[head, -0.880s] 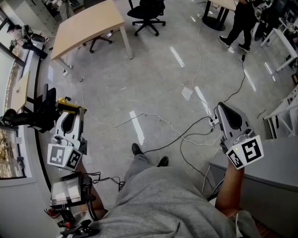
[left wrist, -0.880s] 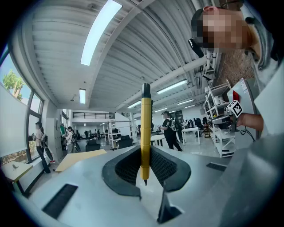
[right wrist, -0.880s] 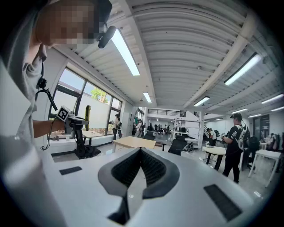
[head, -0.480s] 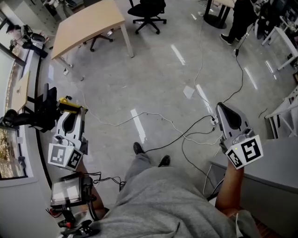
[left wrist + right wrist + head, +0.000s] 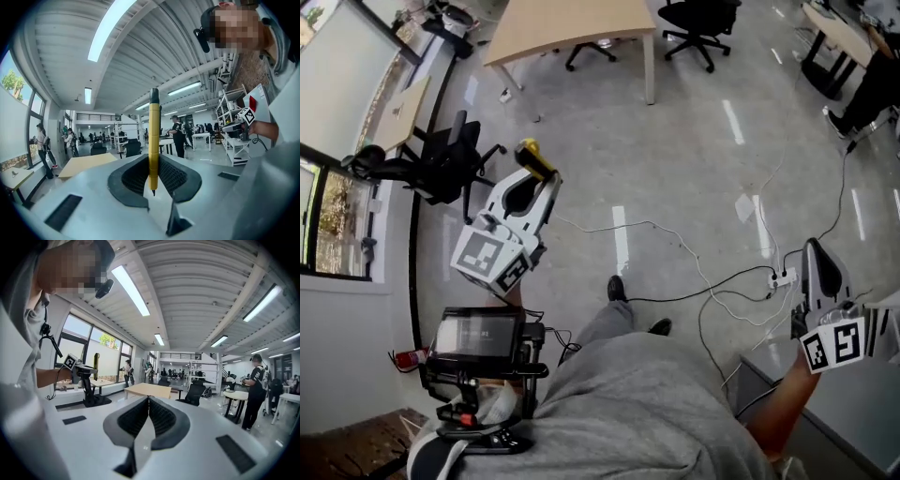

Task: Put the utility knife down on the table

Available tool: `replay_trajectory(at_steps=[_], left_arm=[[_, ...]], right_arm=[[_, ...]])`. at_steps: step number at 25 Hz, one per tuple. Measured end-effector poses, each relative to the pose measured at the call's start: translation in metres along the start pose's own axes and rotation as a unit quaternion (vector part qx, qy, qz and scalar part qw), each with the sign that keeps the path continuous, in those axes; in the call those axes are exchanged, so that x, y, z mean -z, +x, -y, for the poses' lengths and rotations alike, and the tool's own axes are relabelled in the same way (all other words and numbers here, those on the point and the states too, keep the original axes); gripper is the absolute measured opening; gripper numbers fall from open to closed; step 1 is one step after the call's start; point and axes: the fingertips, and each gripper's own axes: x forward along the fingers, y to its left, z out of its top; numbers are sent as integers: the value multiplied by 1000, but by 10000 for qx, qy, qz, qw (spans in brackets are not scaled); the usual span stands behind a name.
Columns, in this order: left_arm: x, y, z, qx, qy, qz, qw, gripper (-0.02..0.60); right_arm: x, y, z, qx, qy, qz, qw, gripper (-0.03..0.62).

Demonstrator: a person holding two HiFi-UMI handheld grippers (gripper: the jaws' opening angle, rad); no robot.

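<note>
Left gripper view shows your left gripper point(image 5: 152, 176) clamped on the utility knife point(image 5: 153, 136), its long axis upright across the jaws, with the wooden table point(image 5: 86, 164) off at nine o'clock, well apart; your right gripper point(image 5: 148, 413) is closed, empty.

Left claw point(image 5: 541, 180) with utility knife point(image 5: 532, 157) up, inward; right claw point(image 5: 818, 251) lower, outward.
</note>
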Motion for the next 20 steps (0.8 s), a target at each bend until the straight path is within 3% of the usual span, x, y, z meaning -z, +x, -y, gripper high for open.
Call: replay_trajectory(at_steps=[12,20], left_arm=[[9,43,-137,280,-101,10,9996,57],[4,82,-197,458,-73,105,9989,57]], right_arm=[[-50,151,-47,-84,-217,168,9996,11],[-69,214,-56,-74,-200,166,9996,11]])
